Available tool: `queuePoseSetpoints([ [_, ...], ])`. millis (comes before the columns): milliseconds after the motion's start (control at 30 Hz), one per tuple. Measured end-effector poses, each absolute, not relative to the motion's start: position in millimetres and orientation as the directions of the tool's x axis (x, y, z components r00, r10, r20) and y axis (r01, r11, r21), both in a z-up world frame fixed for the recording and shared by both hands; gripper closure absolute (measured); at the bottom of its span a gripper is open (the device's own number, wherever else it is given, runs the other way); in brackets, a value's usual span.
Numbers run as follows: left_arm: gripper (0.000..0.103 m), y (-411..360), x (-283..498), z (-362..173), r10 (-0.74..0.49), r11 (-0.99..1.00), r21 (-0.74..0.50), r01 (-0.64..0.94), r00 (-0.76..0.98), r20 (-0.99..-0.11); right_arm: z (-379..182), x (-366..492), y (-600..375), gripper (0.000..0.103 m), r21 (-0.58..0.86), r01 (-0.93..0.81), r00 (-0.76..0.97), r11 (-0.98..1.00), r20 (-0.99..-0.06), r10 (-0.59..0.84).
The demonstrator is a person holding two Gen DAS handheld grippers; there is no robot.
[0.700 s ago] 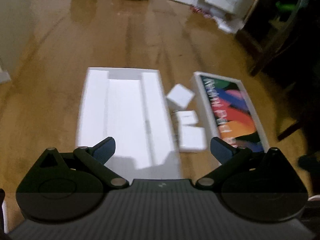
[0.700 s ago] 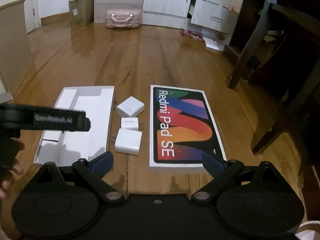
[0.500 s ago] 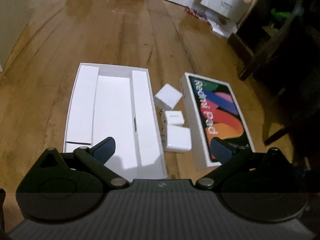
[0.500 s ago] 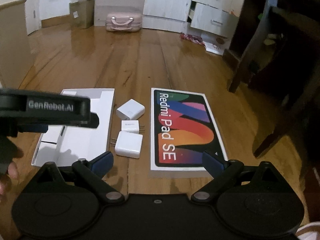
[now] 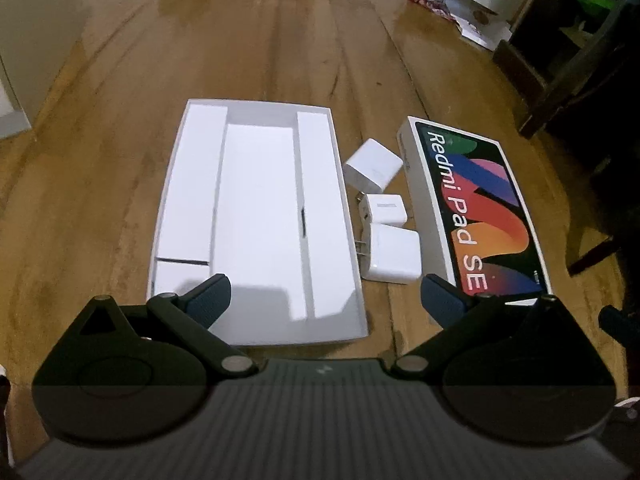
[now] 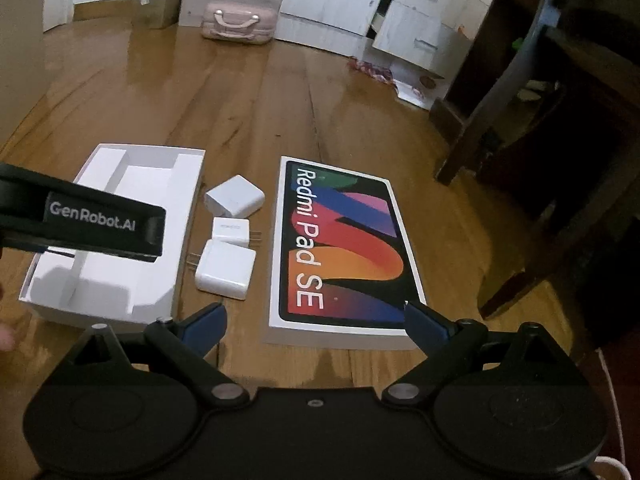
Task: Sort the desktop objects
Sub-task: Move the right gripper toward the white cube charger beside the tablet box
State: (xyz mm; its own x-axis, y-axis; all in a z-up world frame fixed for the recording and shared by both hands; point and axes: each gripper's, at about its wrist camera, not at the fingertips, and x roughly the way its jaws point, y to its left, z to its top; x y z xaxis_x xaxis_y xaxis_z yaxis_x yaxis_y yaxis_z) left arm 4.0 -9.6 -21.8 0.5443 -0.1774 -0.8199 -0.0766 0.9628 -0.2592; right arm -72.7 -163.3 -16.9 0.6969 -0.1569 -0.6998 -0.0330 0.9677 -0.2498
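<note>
White glossy plastic charger blocks, three (image 5: 394, 253), lie mid wooden surface (image 5: 256, 40) between open white cardboard tray (image 5: 256, 216) and colourful tablet box (image 6: 340, 248) | likely light, rigid, slippery; grip flat sides, not prongs | left tongs (image 5: 324, 294), right tongs (image 6: 316, 320) both spread, empty

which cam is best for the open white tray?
Left wrist. The tray sits near centre there, all its compartments visible, only the near edge behind the left gripper. In the right wrist view the tray lies at the left edge, partly covered by the left gripper's body.
</note>
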Motion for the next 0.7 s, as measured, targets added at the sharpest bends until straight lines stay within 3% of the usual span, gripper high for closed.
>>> queuePoseSetpoints([
  [400, 0.0, -12, -1, -39, -0.191, 0.964, -0.259, -0.066, 0.504, -0.842, -30, -67, -167, 0.005, -0.197, -0.076, 0.652, 0.977, -0.752, -0.101],
  [600, 0.0, -4, -2, -34, -0.123, 0.966, -0.229, -0.121, 0.566, -0.815, -28, -67, -173, 0.005, -0.19, -0.088, 0.622, 0.978, -0.777, -0.095],
  [700, 0.0, 1, 0, -34, -0.156, 0.957, -0.267, -0.114, 0.573, -0.804, -28, -67, -173, 0.005, -0.207, -0.081, 0.622, 0.975, -0.774, -0.113],
])
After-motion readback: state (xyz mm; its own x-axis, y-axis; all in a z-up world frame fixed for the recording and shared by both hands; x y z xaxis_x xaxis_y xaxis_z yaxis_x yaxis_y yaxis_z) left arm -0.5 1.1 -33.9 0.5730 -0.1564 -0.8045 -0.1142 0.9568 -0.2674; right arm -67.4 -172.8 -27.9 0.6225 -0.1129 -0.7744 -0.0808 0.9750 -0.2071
